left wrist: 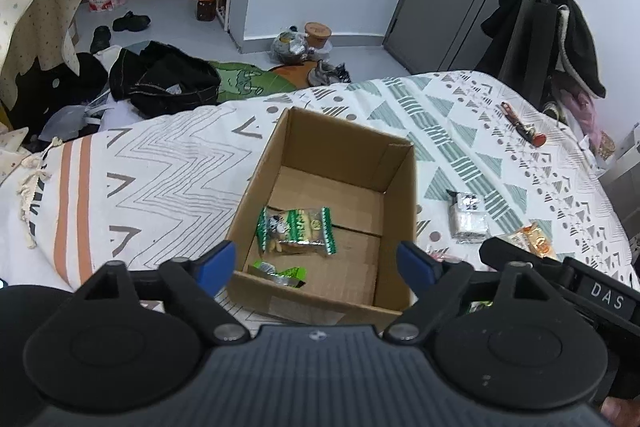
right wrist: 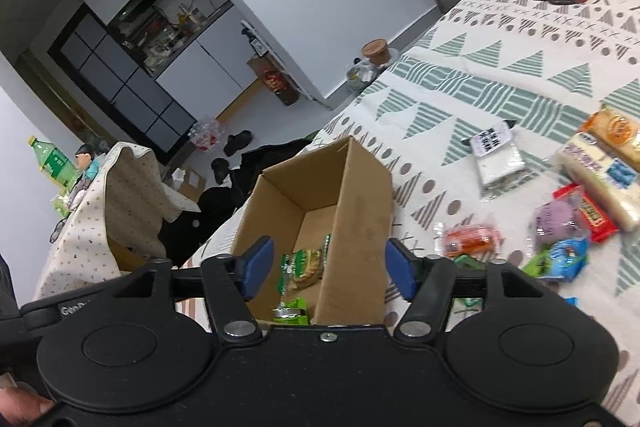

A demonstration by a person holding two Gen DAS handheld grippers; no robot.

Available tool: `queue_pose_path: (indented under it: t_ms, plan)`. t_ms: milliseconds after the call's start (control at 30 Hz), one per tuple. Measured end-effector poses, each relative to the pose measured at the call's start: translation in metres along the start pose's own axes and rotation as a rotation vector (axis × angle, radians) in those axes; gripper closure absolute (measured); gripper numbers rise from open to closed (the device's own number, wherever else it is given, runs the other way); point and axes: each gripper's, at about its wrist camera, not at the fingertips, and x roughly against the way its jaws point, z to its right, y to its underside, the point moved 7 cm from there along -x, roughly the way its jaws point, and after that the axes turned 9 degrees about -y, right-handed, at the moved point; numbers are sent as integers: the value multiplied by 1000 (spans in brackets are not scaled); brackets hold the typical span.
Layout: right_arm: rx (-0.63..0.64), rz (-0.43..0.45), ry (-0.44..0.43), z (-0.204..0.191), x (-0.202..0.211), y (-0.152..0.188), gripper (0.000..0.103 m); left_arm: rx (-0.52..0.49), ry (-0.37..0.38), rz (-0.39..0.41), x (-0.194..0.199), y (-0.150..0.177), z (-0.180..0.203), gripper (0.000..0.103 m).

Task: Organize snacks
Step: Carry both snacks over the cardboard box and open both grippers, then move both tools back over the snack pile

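Left gripper point(left wrist: 314, 261) and right gripper point(right wrist: 327, 269) both hang empty, jaws apart, above the cardboard box point(left wrist: 256, 187) holding two green packets point(left wrist: 296, 231); next, probably fetching loose snacks point(right wrist: 560, 227) lying right of it

Brown cardboard box point(left wrist: 396, 187); green-white snack packet point(left wrist: 296, 231); white bedspread point(left wrist: 168, 163), grey zigzags, teal triangles; blue fingers point(left wrist: 216, 261).
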Motion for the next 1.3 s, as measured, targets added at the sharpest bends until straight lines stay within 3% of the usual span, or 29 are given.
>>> queue_pose_path:
  t_ms: [133,200,333,567,633,867,1300]
  plan:
    - [-5,13,52,4,15,-3,22,-6,35,25,9,-2,8,5]
    - [-14,24,77,9,24,-4,21,-13,46,33,12,-1,13,0]
    - [-36,40,139,20,38,-5,11,-35,63,30,15,2,27,0]
    - [-77,71,200,42,62,-10,8,-60,97,16,18,11,53,0]
    - [-96,80,209,47,71,-11,0,-80,105,14,19,14,63,0]
    - [-151,125,227,71,109,-17,0,-123,109,20,20,23,94,0]
    - [-278,190,200,106,142,-17,0,-167,93,-2,21,41,143,0]
